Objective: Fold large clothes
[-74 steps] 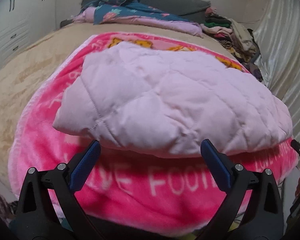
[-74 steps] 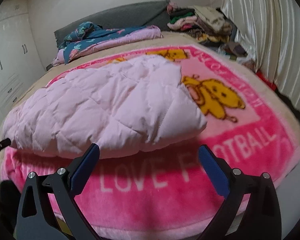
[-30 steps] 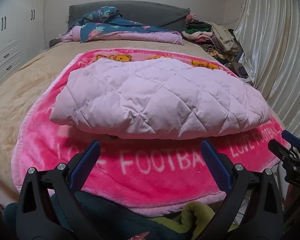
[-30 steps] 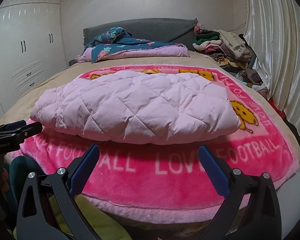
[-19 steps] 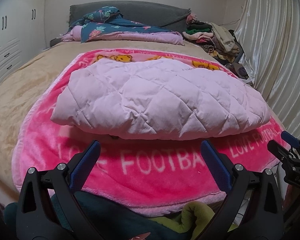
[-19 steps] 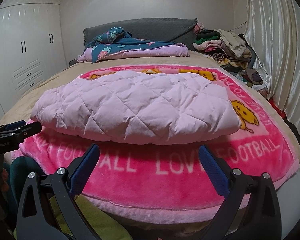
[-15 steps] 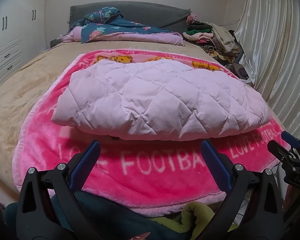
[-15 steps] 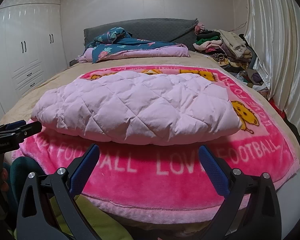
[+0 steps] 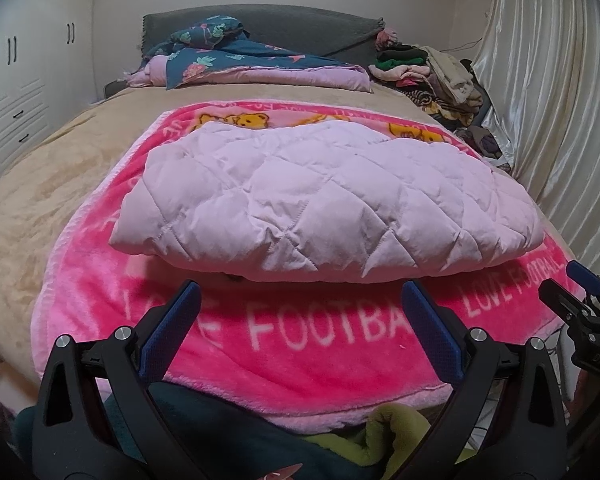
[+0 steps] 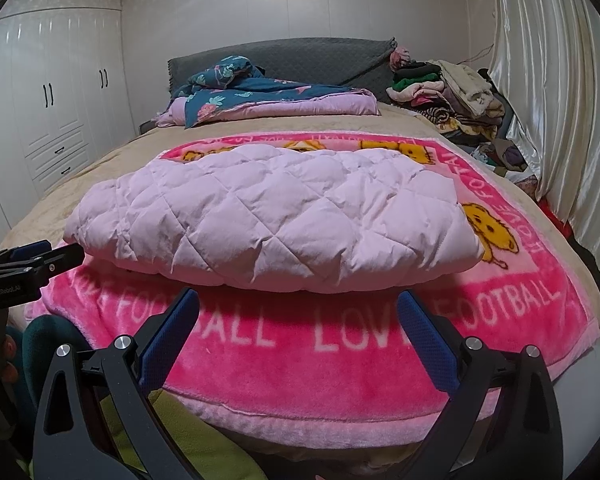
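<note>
A pale pink quilted garment (image 9: 324, 196) lies folded into a thick rectangle on a bright pink blanket (image 9: 300, 344) printed with white letters, on the bed. It also shows in the right wrist view (image 10: 276, 216). My left gripper (image 9: 300, 308) is open and empty, held back off the near edge of the bed. My right gripper (image 10: 298, 312) is open and empty, also short of the bed edge. Each gripper shows at the edge of the other's view: the right one (image 9: 580, 304), the left one (image 10: 32, 260).
The bed has a beige cover (image 9: 52, 184) and a grey headboard (image 10: 284, 60). A dark floral quilt (image 10: 252, 96) lies at the head. A pile of clothes (image 10: 448, 88) sits at the far right. A curtain (image 10: 560, 112) hangs on the right, white wardrobes (image 10: 48, 100) on the left.
Both grippers have drawn back from the folded garment over the last seconds. In the last half second almost nothing has moved.
</note>
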